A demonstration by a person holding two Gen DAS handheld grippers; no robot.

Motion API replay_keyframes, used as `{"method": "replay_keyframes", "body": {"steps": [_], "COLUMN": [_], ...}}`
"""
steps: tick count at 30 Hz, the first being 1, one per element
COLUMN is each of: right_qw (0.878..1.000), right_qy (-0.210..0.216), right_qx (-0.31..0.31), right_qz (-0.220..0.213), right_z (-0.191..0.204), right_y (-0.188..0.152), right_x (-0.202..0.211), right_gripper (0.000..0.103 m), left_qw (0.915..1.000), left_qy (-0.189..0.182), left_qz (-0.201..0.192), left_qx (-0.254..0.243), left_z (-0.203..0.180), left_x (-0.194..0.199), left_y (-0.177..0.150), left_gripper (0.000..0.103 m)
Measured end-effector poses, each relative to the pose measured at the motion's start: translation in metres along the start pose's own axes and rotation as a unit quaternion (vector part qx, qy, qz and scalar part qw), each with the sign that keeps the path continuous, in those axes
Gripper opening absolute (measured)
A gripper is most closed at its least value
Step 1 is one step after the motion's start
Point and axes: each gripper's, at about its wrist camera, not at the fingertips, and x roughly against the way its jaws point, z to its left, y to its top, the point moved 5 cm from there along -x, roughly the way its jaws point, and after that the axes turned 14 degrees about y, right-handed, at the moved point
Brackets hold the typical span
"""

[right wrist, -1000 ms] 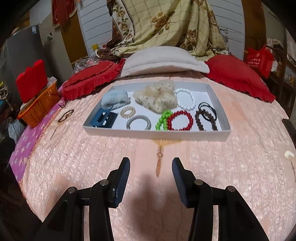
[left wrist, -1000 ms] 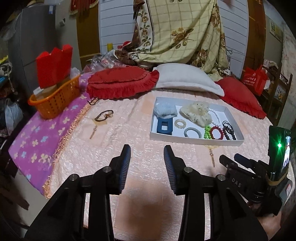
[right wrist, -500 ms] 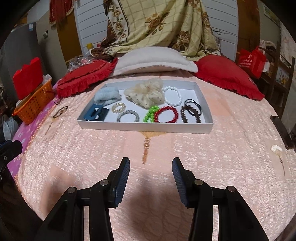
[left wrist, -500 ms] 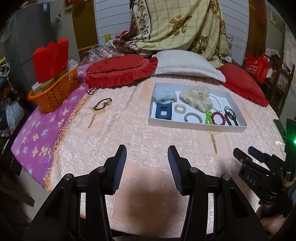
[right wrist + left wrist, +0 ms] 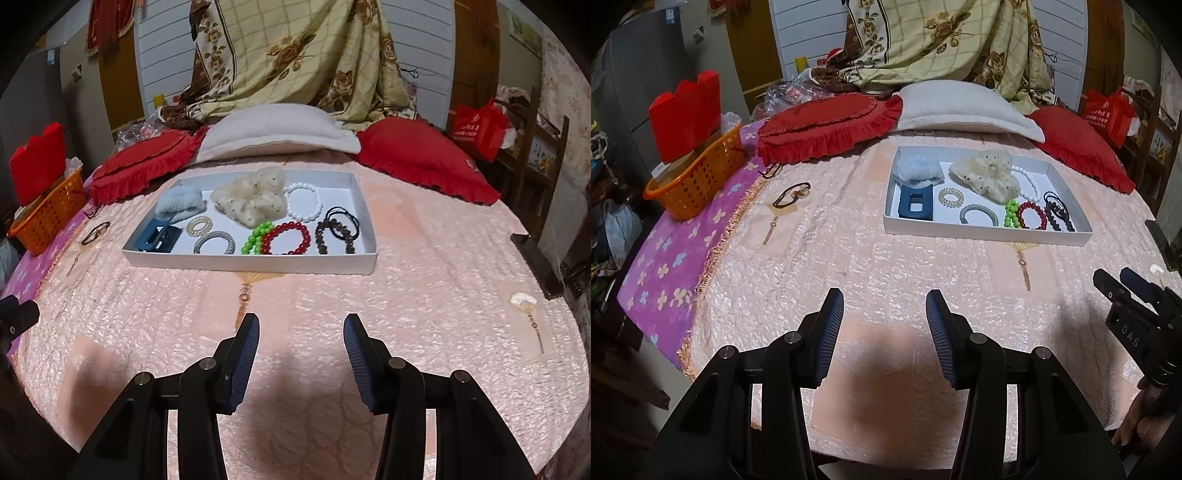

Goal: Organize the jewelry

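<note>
**Both claws empty above the bedspread, jewelry tray ahead**

We hold the left gripper (image 5: 884,306) over the pink quilted bedspread (image 5: 849,266), its jaws partly apart and just opened a little wider, with nothing between the ribbed blue pads. Our right gripper (image 5: 301,332) hangs the same way, jaws set partly apart and empty, only bedspread showing in the gap.

Ahead of the right gripper, past a gold tassel motif (image 5: 243,295) in the cloth, lies the white tray (image 5: 251,264). In it, at its near edge from left to right, we see a blue hair claw (image 5: 157,238), a grey spiral band (image 5: 215,242), a green bead bracelet (image 5: 256,236), a red bead bracelet (image 5: 286,238) touching the green one, and a dark bead bracelet (image 5: 334,236) with black hair ties (image 5: 343,219) lying over it. Behind them sit a pale blue fluffy scrunchie (image 5: 179,203), a clear coil band (image 5: 199,225), a cream dotted scrunchie (image 5: 253,199) and a white bead bracelet (image 5: 303,201).

From the left gripper, the tray stands ahead and to the right. Ahead and to the left, well apart from the tray, a dark hair tie with a charm (image 5: 792,194) lies loose on the bedspread, near the purple flowered cloth (image 5: 665,258). Farther left stands an orange basket (image 5: 698,177). Red cushions (image 5: 421,158) and a white pillow (image 5: 273,129) lie beyond the tray.
</note>
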Motion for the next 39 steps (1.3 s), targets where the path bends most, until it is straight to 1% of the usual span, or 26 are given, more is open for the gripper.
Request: {"method": "replay_keyframes", "body": {"steps": [7, 17, 22, 29, 34, 36, 38, 39], "right_qw": [1.000, 0.999, 0.999, 0.999, 0.998, 0.998, 0.998, 0.998], "right_qy": [-0.004, -0.004, -0.001, -0.005, -0.006, -0.005, -0.005, -0.006], "right_qx": [0.017, 0.032, 0.038, 0.050, 0.057, 0.061, 0.065, 0.068], "right_qz": [0.009, 0.012, 0.014, -0.004, -0.009, -0.010, -0.012, -0.014], "right_z": [0.005, 0.017, 0.025, 0.036, 0.043, 0.047, 0.050, 0.051], "right_y": [-0.006, -0.006, -0.008, -0.006, -0.007, -0.008, -0.009, -0.010], "right_x": [-0.005, -0.004, -0.001, 0.017, 0.025, 0.028, 0.031, 0.033], "right_gripper": [0.046, 0.046, 0.046, 0.046, 0.046, 0.046, 0.046, 0.046], "left_qw": [0.9999, 0.9998, 0.9998, 0.9995, 0.9992, 0.9989, 0.9986, 0.9983], "left_qy": [-0.002, -0.011, -0.015, -0.017, -0.017, -0.019, -0.020, -0.020], "left_qz": [0.010, 0.017, 0.003, -0.014, -0.023, -0.027, -0.033, -0.039], "left_qx": [-0.007, 0.004, 0.011, 0.024, 0.030, 0.033, 0.036, 0.039], "left_z": [-0.006, -0.001, 0.004, 0.017, 0.024, 0.026, 0.028, 0.030], "left_x": [-0.005, -0.007, 0.000, 0.013, 0.022, 0.026, 0.030, 0.034], "left_y": [-0.002, -0.005, -0.004, -0.005, -0.008, -0.009, -0.009, -0.009], "left_gripper": [0.046, 0.046, 0.046, 0.046, 0.046, 0.048, 0.056, 0.057]}}
